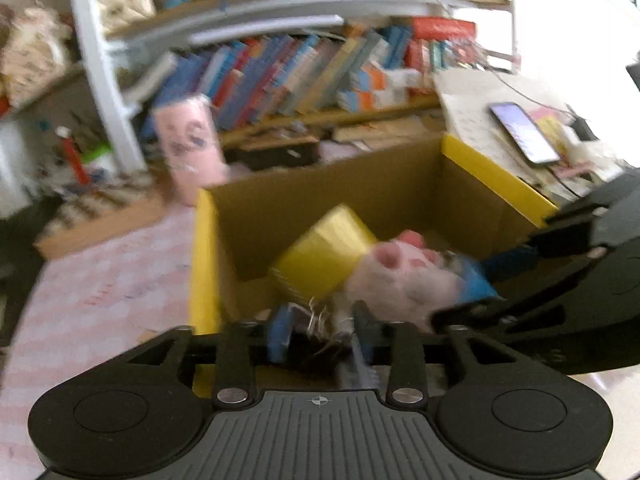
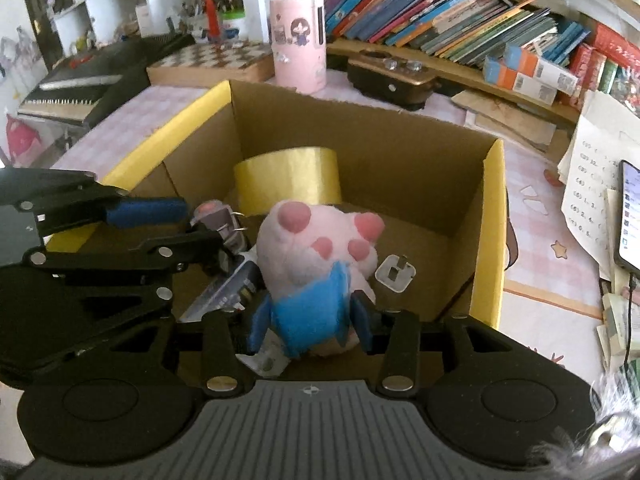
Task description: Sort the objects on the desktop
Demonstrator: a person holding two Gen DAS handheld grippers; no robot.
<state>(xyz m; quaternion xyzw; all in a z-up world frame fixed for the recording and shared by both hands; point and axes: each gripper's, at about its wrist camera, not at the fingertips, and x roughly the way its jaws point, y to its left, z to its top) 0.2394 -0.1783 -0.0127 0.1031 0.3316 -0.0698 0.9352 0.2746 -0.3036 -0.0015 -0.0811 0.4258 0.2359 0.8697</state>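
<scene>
A cardboard box (image 2: 490, 216) with yellow flaps sits on the pink desk; it also shows in the left wrist view (image 1: 204, 248). Inside lie a yellow tape roll (image 2: 288, 180), a white plug (image 2: 394, 274) and a card-like pack (image 2: 224, 296). My right gripper (image 2: 310, 318) is shut on a pink paw plush (image 2: 316, 240) over the box; the plush shows in the left wrist view (image 1: 400, 276). My left gripper (image 1: 320, 332) is shut on a small keychain item (image 1: 316, 316), which also shows in the right wrist view (image 2: 222, 218) inside the box.
A pink pen holder (image 2: 298, 42) stands behind the box. Books (image 2: 440, 12) line the shelf. A phone (image 2: 630, 216) and papers (image 2: 588, 168) lie at the right. A black keyboard (image 2: 80, 84) and a checkered board (image 2: 212, 60) sit at the back left.
</scene>
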